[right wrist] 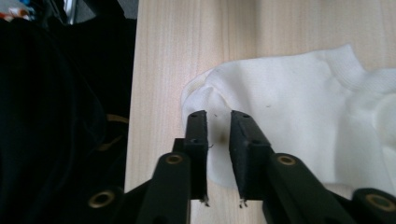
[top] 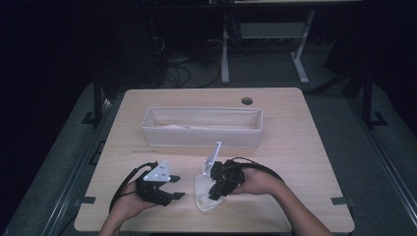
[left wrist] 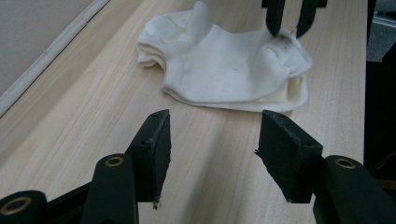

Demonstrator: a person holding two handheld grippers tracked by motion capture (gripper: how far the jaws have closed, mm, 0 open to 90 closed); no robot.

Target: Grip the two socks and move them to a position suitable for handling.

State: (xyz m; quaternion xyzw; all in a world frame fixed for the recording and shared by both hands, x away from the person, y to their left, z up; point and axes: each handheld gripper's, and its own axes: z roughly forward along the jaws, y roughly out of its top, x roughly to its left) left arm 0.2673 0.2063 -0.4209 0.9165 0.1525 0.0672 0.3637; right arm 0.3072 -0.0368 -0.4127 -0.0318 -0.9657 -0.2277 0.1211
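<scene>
A white sock (top: 205,192) lies crumpled on the wooden table (top: 295,147), near its near edge and right of centre. The right gripper (top: 220,189) sits on it, its 2 jaws narrowly parted over the sock's edge; whether they pinch the fabric I cannot tell. The left gripper (top: 176,187) hovers just left of the sock, jaws spread wide and empty. A long white fabric bin (top: 201,128) stands farther back.
</scene>
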